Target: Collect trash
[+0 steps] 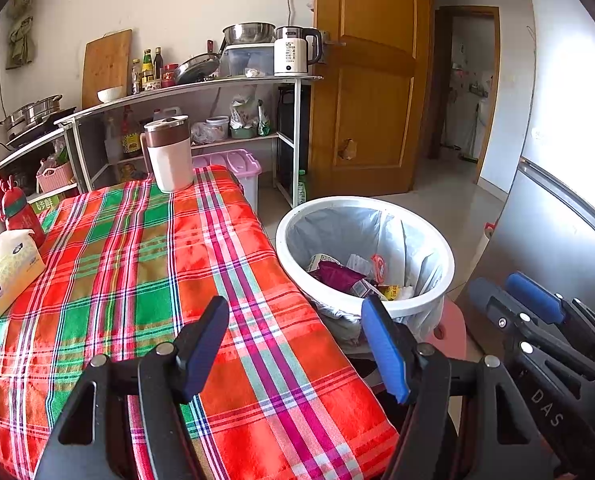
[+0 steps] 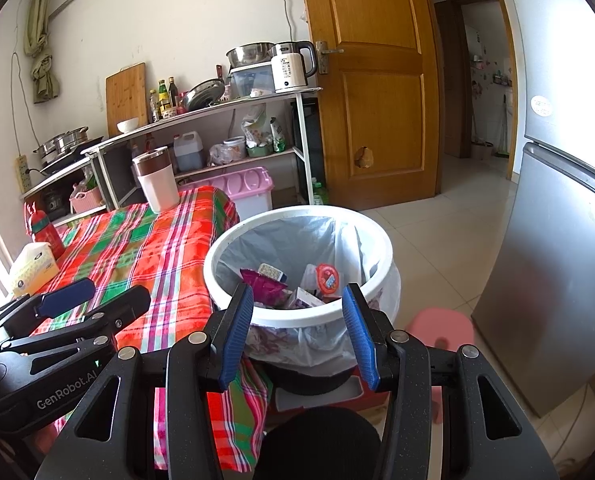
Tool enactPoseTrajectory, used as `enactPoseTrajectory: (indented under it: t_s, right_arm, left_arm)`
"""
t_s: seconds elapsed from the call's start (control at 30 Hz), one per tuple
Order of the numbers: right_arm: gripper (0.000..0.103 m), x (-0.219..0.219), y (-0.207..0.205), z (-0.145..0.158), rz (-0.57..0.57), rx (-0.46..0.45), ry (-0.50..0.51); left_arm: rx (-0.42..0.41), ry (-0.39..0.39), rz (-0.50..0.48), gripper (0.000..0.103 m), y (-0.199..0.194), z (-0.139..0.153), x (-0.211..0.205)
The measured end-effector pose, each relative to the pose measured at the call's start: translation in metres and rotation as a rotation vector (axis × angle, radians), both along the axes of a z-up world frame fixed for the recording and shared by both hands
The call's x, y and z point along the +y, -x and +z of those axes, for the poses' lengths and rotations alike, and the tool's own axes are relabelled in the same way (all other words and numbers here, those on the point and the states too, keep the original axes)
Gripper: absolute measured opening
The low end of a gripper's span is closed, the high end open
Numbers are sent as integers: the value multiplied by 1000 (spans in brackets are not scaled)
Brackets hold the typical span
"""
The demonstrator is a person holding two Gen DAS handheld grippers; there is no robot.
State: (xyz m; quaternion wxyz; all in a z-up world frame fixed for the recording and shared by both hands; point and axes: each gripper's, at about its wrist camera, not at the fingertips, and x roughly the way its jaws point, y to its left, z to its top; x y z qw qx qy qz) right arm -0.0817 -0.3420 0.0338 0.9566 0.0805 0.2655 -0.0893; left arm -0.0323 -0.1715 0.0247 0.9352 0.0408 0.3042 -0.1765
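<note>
A white trash bin (image 1: pixel 425 306) with a clear liner stands on the floor by the table's right edge; it also shows in the right wrist view (image 2: pixel 297 319). Inside lie several wrappers, among them a purple packet (image 1: pixel 339 276) (image 2: pixel 263 286) and a red-lidded cup (image 2: pixel 328 278). My left gripper (image 1: pixel 297 350) is open and empty over the table's near right edge. My right gripper (image 2: pixel 297 334) is open and empty just before the bin's near rim. Each gripper shows in the other's view: the right one (image 1: pixel 513 300), the left one (image 2: pixel 97 296).
The table wears a red-green plaid cloth (image 1: pixel 145 264). On it stand a white-brown mug (image 1: pixel 169 154), a tissue box (image 1: pixel 11 268) and a red bottle (image 1: pixel 21 210). A pink stool (image 2: pixel 441 326), a grey fridge (image 2: pixel 553 264), a kitchen shelf and a wooden door surround the bin.
</note>
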Motion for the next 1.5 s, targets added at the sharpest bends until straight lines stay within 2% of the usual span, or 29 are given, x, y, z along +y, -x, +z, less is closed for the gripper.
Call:
enactPoseTrajectory:
  t_s: [1.5]
  right_arm:
    - [47,-2,2,-5,-4,-1,-14]
  left_arm:
    - [1,0,-3,71,0,-1,0]
